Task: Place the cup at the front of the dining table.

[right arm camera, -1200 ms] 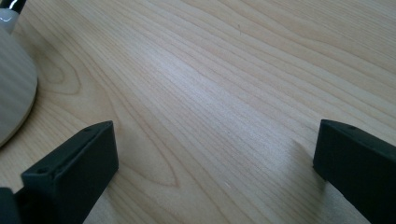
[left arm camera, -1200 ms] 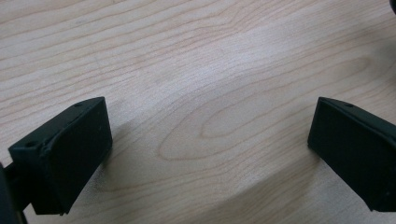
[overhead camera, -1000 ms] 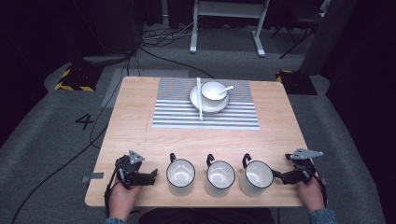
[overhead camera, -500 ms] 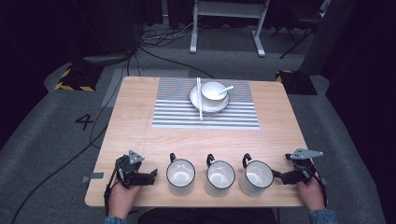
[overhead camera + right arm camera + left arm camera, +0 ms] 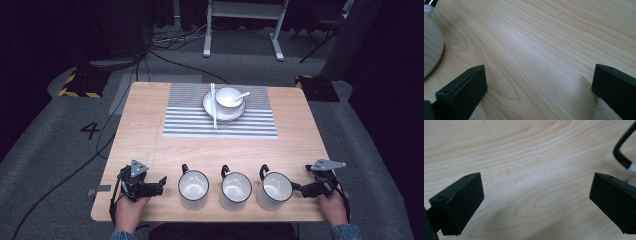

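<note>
- Three white enamel mugs with black rims stand in a row along the near edge of the light wooden tabletop (image 5: 150, 130): left mug (image 5: 193, 186), middle mug (image 5: 235, 188), right mug (image 5: 274, 187).
- Left gripper (image 5: 159, 186) rests just beside the left mug, jaws spread wide, empty.
- Right gripper (image 5: 301, 189) sits near the right mug, also wide and empty.
- Risk, as I judge it: closing in sideways could nudge a mug into its neighbour or off the near edge.

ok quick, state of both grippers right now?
Left gripper: open, holding nothing, beside the left mug.
Right gripper: open, holding nothing, beside the right mug.
</note>
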Tool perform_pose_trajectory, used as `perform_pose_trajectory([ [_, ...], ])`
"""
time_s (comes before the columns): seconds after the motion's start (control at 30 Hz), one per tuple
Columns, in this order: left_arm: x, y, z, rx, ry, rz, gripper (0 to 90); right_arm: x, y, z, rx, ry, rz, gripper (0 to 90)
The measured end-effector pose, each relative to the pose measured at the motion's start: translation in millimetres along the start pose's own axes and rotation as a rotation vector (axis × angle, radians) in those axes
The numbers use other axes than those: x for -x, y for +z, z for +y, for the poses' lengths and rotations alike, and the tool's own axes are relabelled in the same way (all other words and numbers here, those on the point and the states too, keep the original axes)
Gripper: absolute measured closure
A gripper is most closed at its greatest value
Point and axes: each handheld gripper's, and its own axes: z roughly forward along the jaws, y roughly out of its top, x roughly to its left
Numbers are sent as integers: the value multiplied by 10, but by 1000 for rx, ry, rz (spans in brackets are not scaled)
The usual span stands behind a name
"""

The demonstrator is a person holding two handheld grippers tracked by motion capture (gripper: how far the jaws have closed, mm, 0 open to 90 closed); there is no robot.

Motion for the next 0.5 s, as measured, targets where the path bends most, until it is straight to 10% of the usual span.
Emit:
perform_pose_trajectory([
  [0.23, 79, -198, 66, 136, 9, -24, 0, 1, 0, 0, 1, -2, 0, 0],
  [0.5, 138, -315, 104, 134, 4, -33, 0, 0, 0, 0, 0, 0, 0, 0],
])
